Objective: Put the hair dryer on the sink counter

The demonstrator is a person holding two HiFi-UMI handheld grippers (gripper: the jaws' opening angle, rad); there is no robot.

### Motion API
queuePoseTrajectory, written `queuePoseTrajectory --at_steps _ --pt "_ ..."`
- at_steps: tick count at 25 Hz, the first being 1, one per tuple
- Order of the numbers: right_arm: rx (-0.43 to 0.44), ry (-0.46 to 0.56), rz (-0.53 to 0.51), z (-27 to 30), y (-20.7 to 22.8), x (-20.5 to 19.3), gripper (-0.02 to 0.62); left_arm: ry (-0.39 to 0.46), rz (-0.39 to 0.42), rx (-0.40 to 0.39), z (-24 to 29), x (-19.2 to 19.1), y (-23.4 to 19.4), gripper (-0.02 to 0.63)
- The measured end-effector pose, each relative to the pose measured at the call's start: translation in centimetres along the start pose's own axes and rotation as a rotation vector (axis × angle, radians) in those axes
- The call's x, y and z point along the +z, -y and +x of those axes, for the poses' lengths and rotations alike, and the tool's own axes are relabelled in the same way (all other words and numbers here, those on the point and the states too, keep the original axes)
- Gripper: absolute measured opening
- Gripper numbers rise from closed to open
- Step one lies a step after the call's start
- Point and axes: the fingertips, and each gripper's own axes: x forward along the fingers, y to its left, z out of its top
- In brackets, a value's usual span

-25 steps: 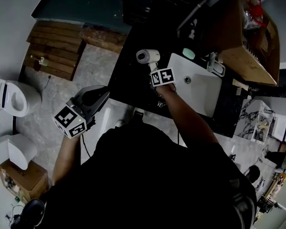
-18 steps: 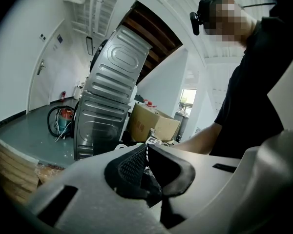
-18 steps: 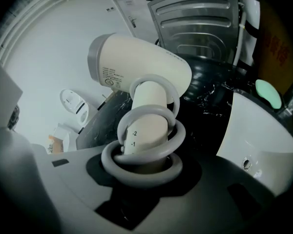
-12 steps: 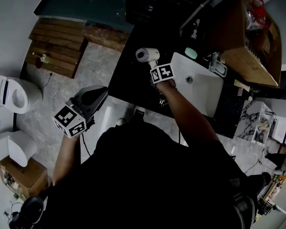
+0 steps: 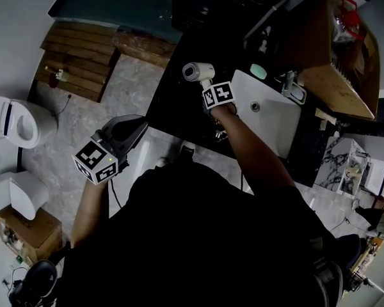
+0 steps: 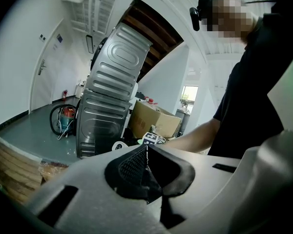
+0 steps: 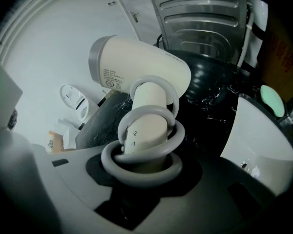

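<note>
Toilet (image 5: 16, 123) at far left on the pale floor, with wooden slats (image 5: 77, 62) past it. Left gripper (image 5: 139, 123) hangs over the floor, short of the counter's edge and roughly level. Its jaws meet tip to tip with nothing between them. Black sink counter (image 5: 173, 98) comes next. Hair dryer (image 5: 197, 72), cream with a grey rear cap, sits above the counter, just left of the white basin (image 5: 272, 123), its barrel pointing away from the basin. Right gripper (image 5: 211, 88) points steeply down, its jaws clamped on the dryer's handle, which has the grey cord (image 7: 146, 152) coiled around it. Cannot tell whether the dryer touches the counter. Pale green oval (image 5: 257, 71) and tap (image 5: 293, 88) sit along the basin's far rim.
</note>
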Motion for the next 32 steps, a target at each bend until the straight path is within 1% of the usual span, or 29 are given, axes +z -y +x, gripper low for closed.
queuePoseTrajectory --at_steps 6,11,14,18,23,32 --pt "-0.007 -0.01 -0.005 0.0 0.0 0.1 0.196 0.01 -0.014 0.033 -0.4 0.0 -0.5 0.02" --pt "-0.018 -0.008 -0.02 0.0 -0.2 0.2 0.198 0.017 -0.021 0.043 -0.6 0.1 -0.5 0.02" --pt "-0.013 -0.005 -0.018 0.1 -0.2 0.2 0.201 0.02 -0.024 0.044 -0.6 0.1 -0.4 0.02" --pt "-0.015 0.005 -0.043 0.1 -0.4 0.3 0.21 0.014 -0.021 0.036 -0.6 0.0 0.0 0.02" --pt "-0.009 0.012 -0.064 0.1 -0.8 0.3 0.237 0.02 -0.025 0.04 -0.8 -0.1 0.2 0.02" --pt "0.009 0.031 -0.039 0.0 -0.8 0.2 0.261 0.021 -0.02 0.036 -0.8 0.0 0.8 0.02"
